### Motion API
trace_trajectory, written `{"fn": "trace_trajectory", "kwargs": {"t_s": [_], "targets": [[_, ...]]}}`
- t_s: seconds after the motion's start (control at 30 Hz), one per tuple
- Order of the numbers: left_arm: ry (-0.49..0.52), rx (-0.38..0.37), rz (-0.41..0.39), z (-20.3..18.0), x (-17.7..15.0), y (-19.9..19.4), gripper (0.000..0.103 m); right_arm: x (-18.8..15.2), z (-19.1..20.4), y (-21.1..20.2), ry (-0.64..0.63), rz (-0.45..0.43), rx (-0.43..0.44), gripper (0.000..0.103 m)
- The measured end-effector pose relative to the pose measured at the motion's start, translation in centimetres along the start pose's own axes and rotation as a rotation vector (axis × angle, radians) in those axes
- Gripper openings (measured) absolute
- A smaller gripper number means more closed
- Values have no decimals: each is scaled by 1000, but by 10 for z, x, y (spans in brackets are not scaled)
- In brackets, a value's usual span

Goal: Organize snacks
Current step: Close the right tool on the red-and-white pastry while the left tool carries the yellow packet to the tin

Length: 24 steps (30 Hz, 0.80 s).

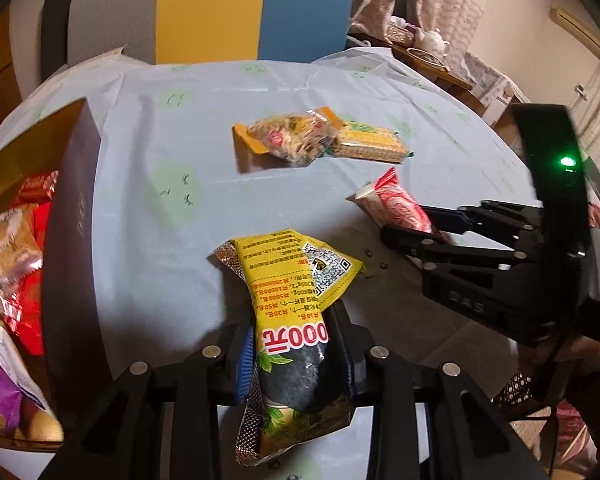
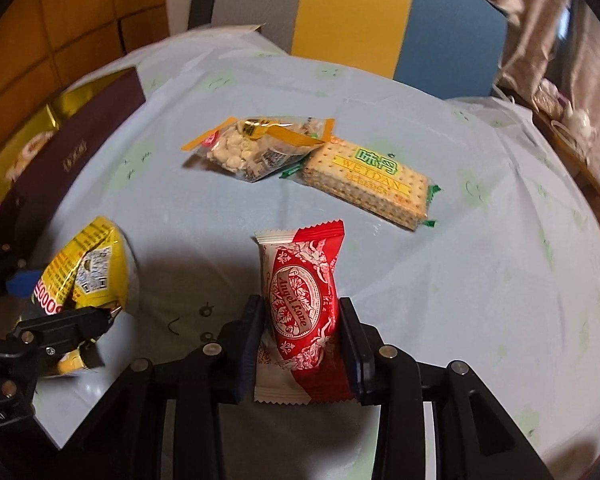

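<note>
Box [image 1: 76, 240] left — packets [image 1: 300, 140] mid-table [image 1: 180, 128]

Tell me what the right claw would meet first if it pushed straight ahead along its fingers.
Probably the tablecloth first, since it tilts downward. Beyond the red-and-white packet it grips, the cracker pack lies ahead, slightly to the right in the right wrist view. Depth is unclear.

The red-and-white candy wrapper [image 2: 304, 312] read "Angel Love". The cracker pack [image 2: 370, 182] carried "WEIDAN" on a yellow band. The yellow snack bag [image 1: 296, 320] showed "000元" upside down and a QR code.
</note>
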<state>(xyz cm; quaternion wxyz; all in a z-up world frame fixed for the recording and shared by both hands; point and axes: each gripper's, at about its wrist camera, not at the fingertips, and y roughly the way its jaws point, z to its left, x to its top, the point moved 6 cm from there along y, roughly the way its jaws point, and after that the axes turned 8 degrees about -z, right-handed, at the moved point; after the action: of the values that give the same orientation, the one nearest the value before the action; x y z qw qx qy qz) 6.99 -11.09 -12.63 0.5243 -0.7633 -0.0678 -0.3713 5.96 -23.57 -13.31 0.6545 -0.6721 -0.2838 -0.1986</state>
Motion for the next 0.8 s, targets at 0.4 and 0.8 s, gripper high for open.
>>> {"fn": "trace_trajectory", "kwargs": {"t_s": [0.4, 0.8], "targets": [[-50, 12, -133, 17, 31, -64, 33, -2, 3, 1, 10, -42, -26, 38], [-132, 183, -206, 79, 35, -107, 33, -4, 2, -2, 27, -57, -33, 38]]}}
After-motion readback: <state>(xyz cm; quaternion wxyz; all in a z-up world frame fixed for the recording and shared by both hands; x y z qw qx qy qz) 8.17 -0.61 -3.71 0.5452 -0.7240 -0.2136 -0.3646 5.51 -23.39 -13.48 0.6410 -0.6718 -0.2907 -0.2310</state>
